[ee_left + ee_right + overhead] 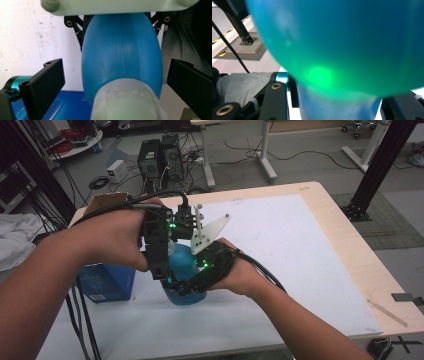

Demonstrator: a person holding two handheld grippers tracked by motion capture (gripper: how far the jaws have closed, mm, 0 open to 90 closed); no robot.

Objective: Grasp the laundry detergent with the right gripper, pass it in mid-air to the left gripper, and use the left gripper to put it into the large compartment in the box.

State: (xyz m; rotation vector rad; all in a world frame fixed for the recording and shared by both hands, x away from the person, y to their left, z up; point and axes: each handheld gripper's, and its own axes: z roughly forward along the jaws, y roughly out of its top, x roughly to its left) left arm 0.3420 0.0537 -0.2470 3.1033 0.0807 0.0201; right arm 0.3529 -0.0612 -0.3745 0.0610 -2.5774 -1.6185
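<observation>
A blue bulb-shaped bottle [182, 265] with a whitish cap end is held just above the white mat. In the left gripper view the bottle [121, 57] lies between my left gripper's [112, 85] black jaws, with a gap on each side, so that gripper is open. In the high view the left gripper [167, 272] comes at the bottle from above left. My right gripper [192, 282] comes from the right and is shut on the bottle. In the right gripper view the blue body [342, 45] looms close, and its narrow part sits between the right gripper's [337, 107] jaws.
A dark blue box [107, 282] stands on the table's left, just behind the left hand. An open cardboard box [105, 200] sits at the far left corner. A white mat [300, 250] covers the wooden table, and a thin wooden stick [385, 312] lies near its right edge.
</observation>
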